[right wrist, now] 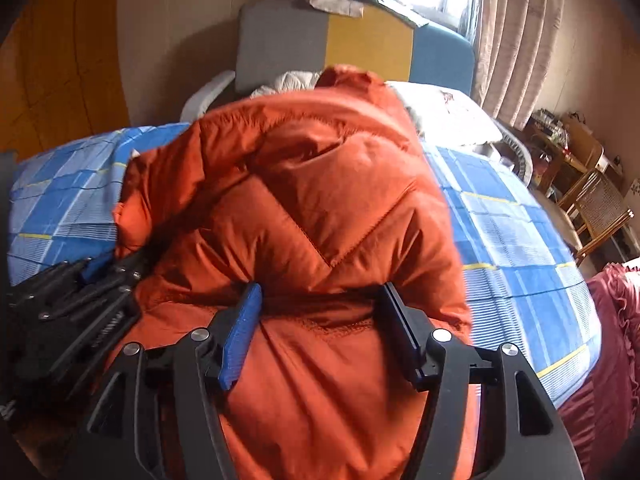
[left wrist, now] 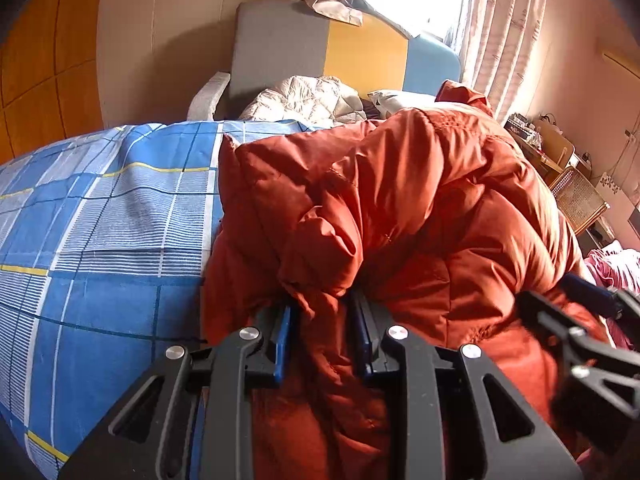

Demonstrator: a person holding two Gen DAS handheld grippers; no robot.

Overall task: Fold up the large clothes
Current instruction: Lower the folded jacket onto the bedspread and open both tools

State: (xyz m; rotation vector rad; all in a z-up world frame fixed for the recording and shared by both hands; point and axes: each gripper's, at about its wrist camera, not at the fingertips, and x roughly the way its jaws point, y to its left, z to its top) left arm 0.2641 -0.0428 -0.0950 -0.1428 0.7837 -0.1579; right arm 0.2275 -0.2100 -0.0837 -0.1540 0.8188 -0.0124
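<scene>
The puffy orange-red quilted down jacket lies in a high heap on the bed with the blue, white and yellow checked sheet, its near edge hanging toward the person, with the grey, yellow and blue padded headboard far behind it. The left gripper has its jaws clenched on a thick gathered fold of the jacket near the bottom edge; the blue pads press the fabric from both sides. The right gripper has its jaws spread wide, one on each side of a broad hump of the jacket, and I judge that they are not gripping, only straddling it. In the right wrist view the left gripper is seen at the left side, just beside the jacket's edge. The step in hand seems to be to take the near edge with both grippers and bring it over the body. To do this well, the right jaws should close on a fold at the same height as the left one, so that the edge rises level. Down filling is slippery and springs back, so a deep bite is better than a grip on the outer layer only. A white pillow lies near the headboard, well apart from the work.
</scene>
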